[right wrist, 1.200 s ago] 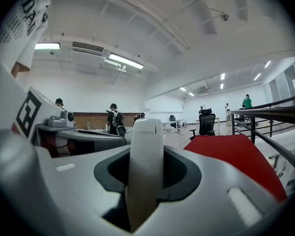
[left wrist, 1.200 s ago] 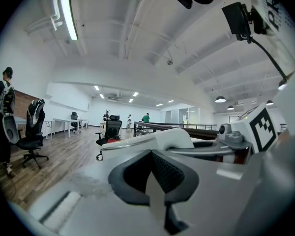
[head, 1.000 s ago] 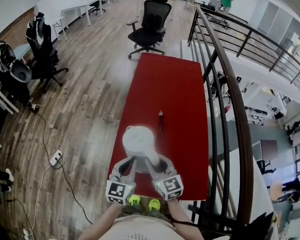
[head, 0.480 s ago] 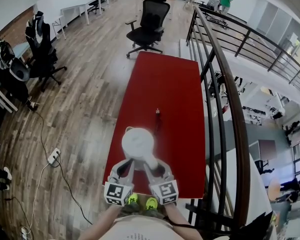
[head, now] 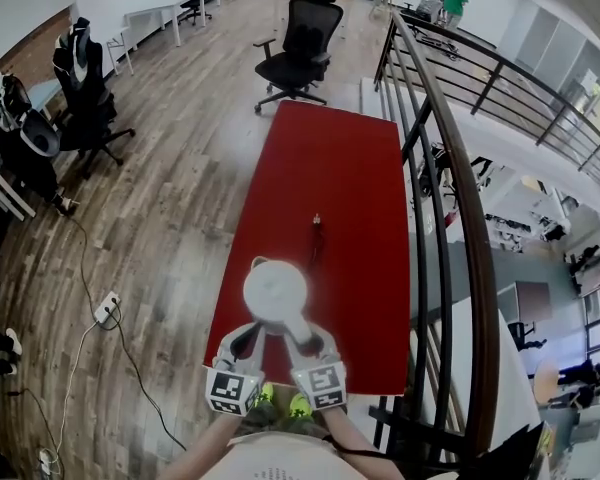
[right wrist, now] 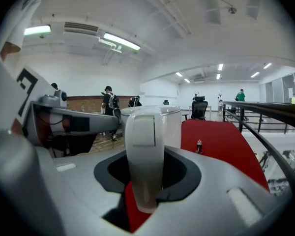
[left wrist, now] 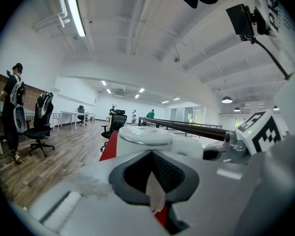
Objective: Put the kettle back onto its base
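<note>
Head view: right tongs (head: 299, 340) near-level around kettle handle (head: 289, 321).

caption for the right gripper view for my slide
Right gripper shut on the handle of the white kettle, red table beyond.

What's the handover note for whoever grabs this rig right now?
Grippers: the right gripper has its jaws shut on the handle of the kettle. The left gripper has its jaws together and looks empty, close beside the kettle; contact unclear.
Things: kettle upright over the near end of the red table. The base shows in no view, possibly hidden under the kettle.
Done: kettle gripped.
Left: find the base, seat the kettle, release.
</note>
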`<state>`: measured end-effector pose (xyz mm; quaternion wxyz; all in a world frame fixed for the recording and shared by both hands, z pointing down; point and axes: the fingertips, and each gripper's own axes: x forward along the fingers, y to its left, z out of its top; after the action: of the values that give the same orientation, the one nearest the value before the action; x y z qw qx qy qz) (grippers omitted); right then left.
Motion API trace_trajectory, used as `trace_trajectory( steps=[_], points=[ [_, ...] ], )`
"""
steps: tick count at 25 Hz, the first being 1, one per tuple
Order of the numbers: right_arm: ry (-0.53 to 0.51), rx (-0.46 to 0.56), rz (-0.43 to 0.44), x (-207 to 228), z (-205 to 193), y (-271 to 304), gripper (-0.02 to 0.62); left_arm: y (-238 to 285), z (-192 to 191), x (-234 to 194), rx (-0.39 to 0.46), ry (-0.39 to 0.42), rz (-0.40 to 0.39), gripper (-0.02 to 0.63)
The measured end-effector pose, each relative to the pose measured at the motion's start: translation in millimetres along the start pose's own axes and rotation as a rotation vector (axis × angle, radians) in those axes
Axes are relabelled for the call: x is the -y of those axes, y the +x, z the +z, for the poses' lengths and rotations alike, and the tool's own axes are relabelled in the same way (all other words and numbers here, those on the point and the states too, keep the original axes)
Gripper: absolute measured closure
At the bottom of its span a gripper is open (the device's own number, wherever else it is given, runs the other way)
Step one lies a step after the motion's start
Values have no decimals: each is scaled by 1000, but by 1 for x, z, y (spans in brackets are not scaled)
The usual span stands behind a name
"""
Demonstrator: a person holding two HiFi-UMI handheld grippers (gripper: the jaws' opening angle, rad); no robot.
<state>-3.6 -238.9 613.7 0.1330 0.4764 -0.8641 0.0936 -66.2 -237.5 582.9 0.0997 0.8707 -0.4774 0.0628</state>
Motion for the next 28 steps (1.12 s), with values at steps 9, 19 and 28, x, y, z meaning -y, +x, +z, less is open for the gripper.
trace_trajectory(
  steps=[9, 19, 28],
  points=[
    [-13, 4, 7, -3, -1, 3, 474, -6, -3, -7, -2, -4, -1, 607],
    [1, 15, 24, -5, -1, 3, 468, -2, -4, 12, 9, 6, -69, 607],
    [-1, 12, 26, -4, -1, 4, 469, -1, -24, 28, -20, 16, -116, 607]
  ],
)
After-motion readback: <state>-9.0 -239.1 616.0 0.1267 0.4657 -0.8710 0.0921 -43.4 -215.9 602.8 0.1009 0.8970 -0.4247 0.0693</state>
